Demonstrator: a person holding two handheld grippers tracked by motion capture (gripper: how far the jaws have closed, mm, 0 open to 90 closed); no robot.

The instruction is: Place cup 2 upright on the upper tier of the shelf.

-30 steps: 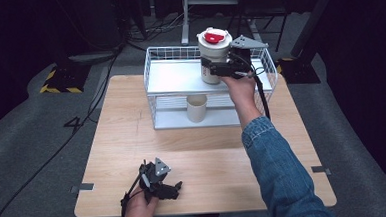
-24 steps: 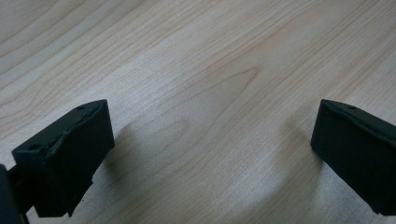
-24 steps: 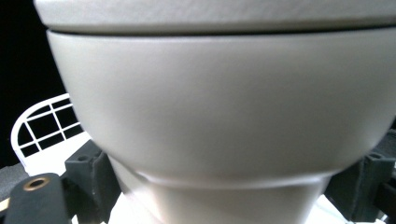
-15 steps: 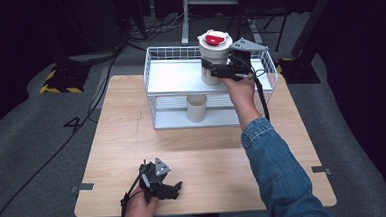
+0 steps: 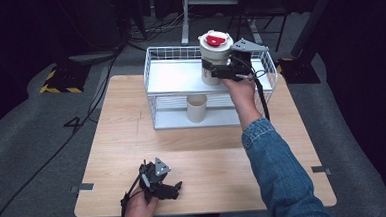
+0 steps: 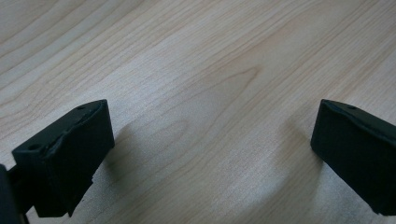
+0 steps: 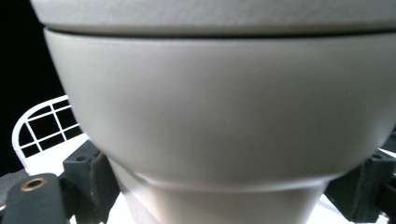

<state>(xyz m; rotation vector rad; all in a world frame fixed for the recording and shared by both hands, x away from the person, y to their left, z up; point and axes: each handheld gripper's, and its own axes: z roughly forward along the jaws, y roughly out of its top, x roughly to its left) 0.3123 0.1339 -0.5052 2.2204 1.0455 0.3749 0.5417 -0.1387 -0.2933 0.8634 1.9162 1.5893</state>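
High view: your right gripper (image 5: 218,71) clamps the beige cup (image 5: 214,57) upright, long axis vertical, red-marked lid facing up, over the white wire rack's (image 5: 172,77) upper shelf. Your left gripper (image 5: 171,188) rests open-jawed on the wooden table (image 5: 203,153).

Both grippers, the left gripper (image 5: 174,188) and the right gripper (image 5: 214,70), are black with blocky jaws, grey three-cornered plates and black cables; the right sleeve (image 5: 279,169) is blue denim.
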